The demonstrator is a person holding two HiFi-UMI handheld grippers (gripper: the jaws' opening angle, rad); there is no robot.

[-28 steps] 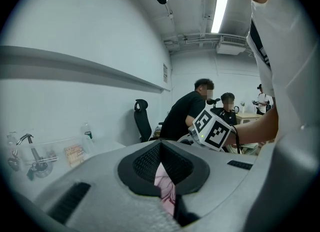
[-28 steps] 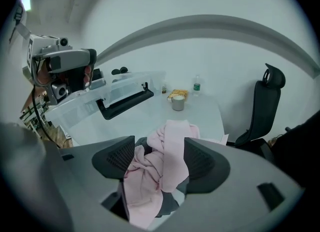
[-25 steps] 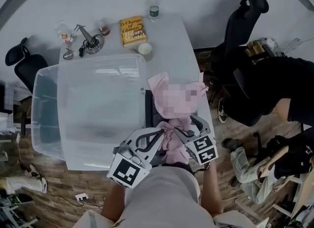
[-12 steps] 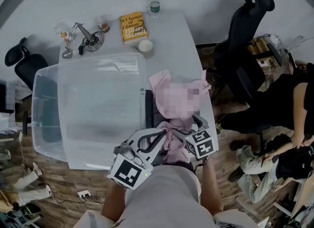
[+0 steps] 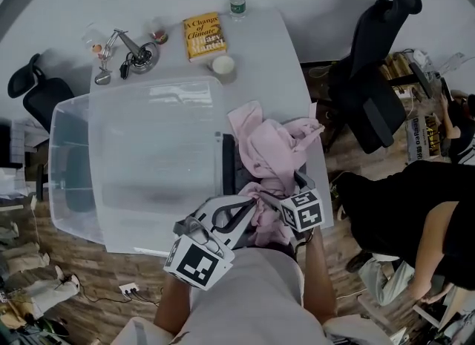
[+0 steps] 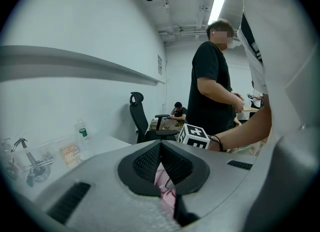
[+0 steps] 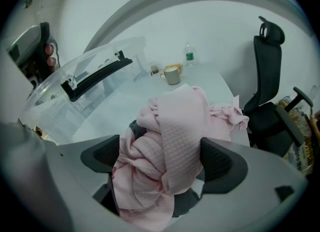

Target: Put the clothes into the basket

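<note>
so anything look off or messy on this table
Nothing is spilled or broken. The clear basket sticks out past the left edge of the table, so part of it sits unsupported. The pink clothes lie in a crumpled heap beside the basket, not yet in it.

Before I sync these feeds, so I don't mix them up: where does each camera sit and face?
Left gripper view: on the left gripper, facing out toward a chair; its jaws are shut on the clothes.
Right gripper view: on the right gripper, facing down across the table; its jaws have just been opening, clothes between them.
Head view: on the person's head, facing steeply down at table, bin, clothes; both grippers and forearms show.
All share the clothes.
</note>
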